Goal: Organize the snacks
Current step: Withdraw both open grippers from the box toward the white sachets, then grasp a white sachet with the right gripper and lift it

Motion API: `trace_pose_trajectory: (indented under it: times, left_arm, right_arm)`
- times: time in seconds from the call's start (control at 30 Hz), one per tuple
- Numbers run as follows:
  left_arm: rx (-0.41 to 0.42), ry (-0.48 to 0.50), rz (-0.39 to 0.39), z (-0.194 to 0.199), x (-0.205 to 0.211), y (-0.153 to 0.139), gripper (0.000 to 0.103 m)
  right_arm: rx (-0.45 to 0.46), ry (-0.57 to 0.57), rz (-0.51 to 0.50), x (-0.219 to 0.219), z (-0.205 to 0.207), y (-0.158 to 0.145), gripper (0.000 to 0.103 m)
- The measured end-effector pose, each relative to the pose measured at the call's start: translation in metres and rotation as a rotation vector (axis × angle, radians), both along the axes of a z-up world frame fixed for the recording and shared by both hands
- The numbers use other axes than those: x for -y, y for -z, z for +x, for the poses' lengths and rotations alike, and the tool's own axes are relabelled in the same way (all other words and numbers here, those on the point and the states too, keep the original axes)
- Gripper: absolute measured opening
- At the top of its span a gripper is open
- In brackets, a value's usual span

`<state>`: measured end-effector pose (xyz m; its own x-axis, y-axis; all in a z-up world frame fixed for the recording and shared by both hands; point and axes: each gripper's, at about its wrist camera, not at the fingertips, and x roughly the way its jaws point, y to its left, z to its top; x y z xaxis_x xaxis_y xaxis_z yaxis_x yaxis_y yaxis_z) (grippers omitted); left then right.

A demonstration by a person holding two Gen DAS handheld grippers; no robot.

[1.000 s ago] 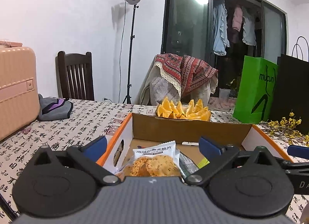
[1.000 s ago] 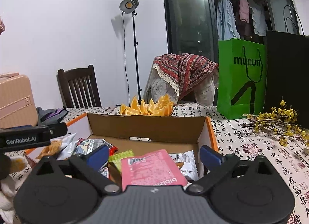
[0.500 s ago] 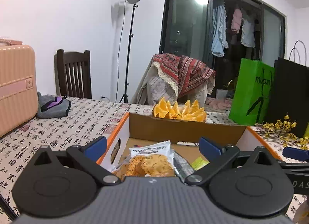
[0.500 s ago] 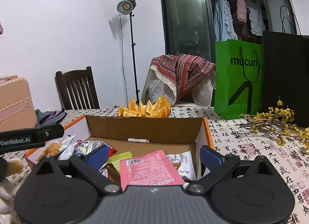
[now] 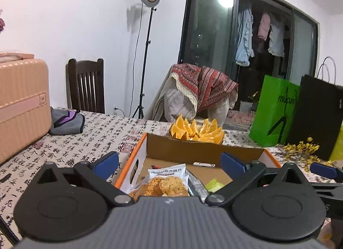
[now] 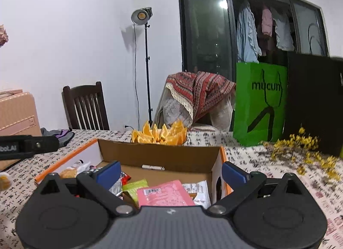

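Note:
An open cardboard box (image 5: 199, 149) with orange edges stands on the table and holds several snack packets. My left gripper (image 5: 169, 162) is open and empty, hovering over the box's left part above a white cracker packet (image 5: 166, 181). My right gripper (image 6: 170, 170) is open and empty over the right part of the box (image 6: 158, 155), above a pink packet (image 6: 164, 193) and a green packet (image 6: 136, 186). The right gripper's blue fingertip also shows in the left wrist view (image 5: 322, 168). The left gripper's body shows in the right wrist view (image 6: 27, 146).
A bowl of orange wedges (image 5: 196, 131) stands just behind the box. A green paper bag (image 6: 259, 105), a black bag (image 6: 313, 105) and yellow flower sprigs (image 6: 304, 150) stand at the right. A pink suitcase (image 5: 21, 103) and a grey pouch (image 5: 67, 122) are at the left.
Both grippers have risen and drawn back a little from the box. Both stayed open and empty. The packets in the box have not moved.

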<state>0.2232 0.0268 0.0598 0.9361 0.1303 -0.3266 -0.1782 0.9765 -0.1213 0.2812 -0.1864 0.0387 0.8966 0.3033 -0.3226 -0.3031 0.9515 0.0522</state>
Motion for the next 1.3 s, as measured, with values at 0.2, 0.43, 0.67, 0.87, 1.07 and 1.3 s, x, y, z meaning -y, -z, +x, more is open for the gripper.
trace_pose_trajectory:
  times: [0.2, 0.43, 0.67, 0.87, 1.07, 1.3]
  left_arm:
    - [-0.017, 0.013, 0.024, -0.031, -0.007, 0.002, 0.103]
    - [-0.091, 0.002, 0.026, -0.069, -0.023, 0.031, 0.103]
    - [-0.107, 0.040, 0.010, -0.094, -0.033, 0.057, 0.103]
    - [-0.105, 0.052, -0.009, -0.092, -0.039, 0.074, 0.103]
    - [-0.082, 0.039, -0.045, -0.095, -0.045, 0.078, 0.103]
    - [-0.119, 0.054, -0.081, -0.090, -0.050, 0.083, 0.103]
  right_arm:
    - [-0.023, -0.001, -0.011, 0.004, -0.023, -0.010, 0.101]
    - [-0.098, -0.009, -0.060, 0.013, -0.052, 0.006, 0.101]
    - [-0.196, -0.009, -0.082, 0.027, -0.078, 0.032, 0.101]
    - [-0.267, -0.015, -0.099, 0.029, -0.091, 0.053, 0.101]
    - [-0.274, -0.054, -0.092, 0.023, -0.096, 0.054, 0.101]
    - [-0.296, -0.106, -0.117, -0.001, -0.090, 0.059, 0.101]
